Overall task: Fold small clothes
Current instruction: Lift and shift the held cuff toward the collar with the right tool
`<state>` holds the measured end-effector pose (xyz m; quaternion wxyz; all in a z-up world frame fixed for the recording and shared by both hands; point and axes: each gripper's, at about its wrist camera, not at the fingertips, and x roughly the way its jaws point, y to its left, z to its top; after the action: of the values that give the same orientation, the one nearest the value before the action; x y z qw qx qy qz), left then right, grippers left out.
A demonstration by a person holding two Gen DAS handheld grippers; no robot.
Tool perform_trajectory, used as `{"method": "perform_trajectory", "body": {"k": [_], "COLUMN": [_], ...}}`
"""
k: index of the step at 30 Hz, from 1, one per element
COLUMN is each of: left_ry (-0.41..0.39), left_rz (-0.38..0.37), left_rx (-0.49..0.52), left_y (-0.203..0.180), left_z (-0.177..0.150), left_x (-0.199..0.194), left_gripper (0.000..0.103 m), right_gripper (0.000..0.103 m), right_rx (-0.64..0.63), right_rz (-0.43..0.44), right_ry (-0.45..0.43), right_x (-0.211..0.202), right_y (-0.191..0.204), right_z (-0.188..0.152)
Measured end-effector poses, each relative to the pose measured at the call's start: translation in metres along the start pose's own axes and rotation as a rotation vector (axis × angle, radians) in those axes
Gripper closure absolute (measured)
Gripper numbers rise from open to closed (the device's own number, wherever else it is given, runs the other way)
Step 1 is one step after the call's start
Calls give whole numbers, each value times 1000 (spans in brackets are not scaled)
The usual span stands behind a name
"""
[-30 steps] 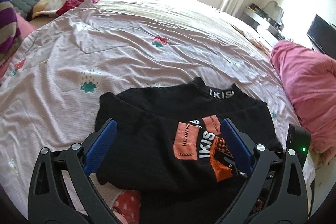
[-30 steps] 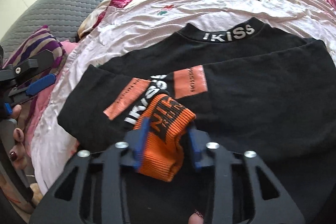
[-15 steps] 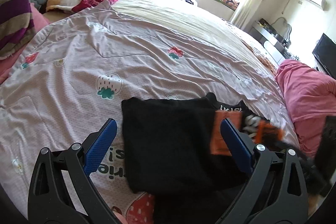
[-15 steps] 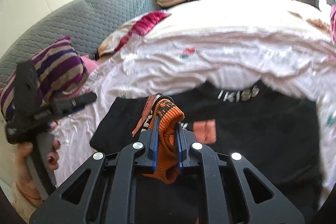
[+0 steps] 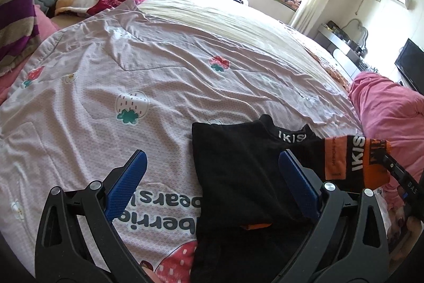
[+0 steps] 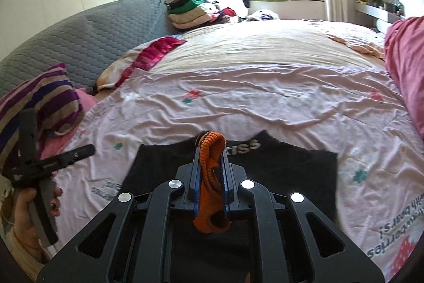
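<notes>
A small black top [image 5: 238,163] with white collar lettering lies on the pink strawberry bedspread [image 5: 132,65]. Its sleeve ends in an orange ribbed cuff [image 6: 210,177], and my right gripper [image 6: 210,150] is shut on that cuff, holding it above the garment [image 6: 286,169]. In the left wrist view the lifted sleeve [image 5: 344,158] stretches out to the right, where the right gripper's black jaw [image 5: 397,171] pinches it. My left gripper [image 5: 212,163] is open above the bedspread at the top's left edge, holding nothing. The same gripper [image 6: 53,161] shows in a hand at the left of the right wrist view.
A pink blanket [image 5: 387,108] is heaped on the bed's right side. A striped pillow [image 6: 39,94] and a grey quilted headboard [image 6: 87,36] lie at the left. Folded clothes [image 6: 193,9] are stacked at the far end beneath the window.
The right gripper shut on the orange cuff and rose, lifting the sleeve off the top and drawing it to the right. The left gripper stayed open in about the same place.
</notes>
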<state>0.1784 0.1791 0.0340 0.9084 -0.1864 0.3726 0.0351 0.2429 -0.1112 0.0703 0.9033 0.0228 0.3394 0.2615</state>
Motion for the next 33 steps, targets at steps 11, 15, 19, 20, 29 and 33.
{"method": "perform_trajectory", "body": {"k": [11, 15, 19, 20, 29, 33], "left_ry": [49, 76, 100, 114, 178, 186], "left_rz": [30, 15, 12, 4, -14, -10], "left_rx": [108, 151, 206, 221, 268, 281], "left_y": [-23, -33, -43, -46, -55, -58], "left_z": [-18, -25, -34, -37, -52, -55], "left_x": [38, 51, 62, 66, 81, 82], "left_gripper": [26, 45, 52, 53, 60, 60], "right_gripper": [92, 92, 92, 92, 90, 85], "right_rx": [36, 59, 63, 61, 66, 77], "right_rz": [-46, -51, -58, -63, -116, -160], "right_ry": [26, 36, 40, 39, 57, 59], "right_x": [5, 8, 11, 11, 14, 13], "right_y": [-39, -51, -54, -55, -61, -66], "right_z": [-27, -33, -34, -35, -40, -42]}}
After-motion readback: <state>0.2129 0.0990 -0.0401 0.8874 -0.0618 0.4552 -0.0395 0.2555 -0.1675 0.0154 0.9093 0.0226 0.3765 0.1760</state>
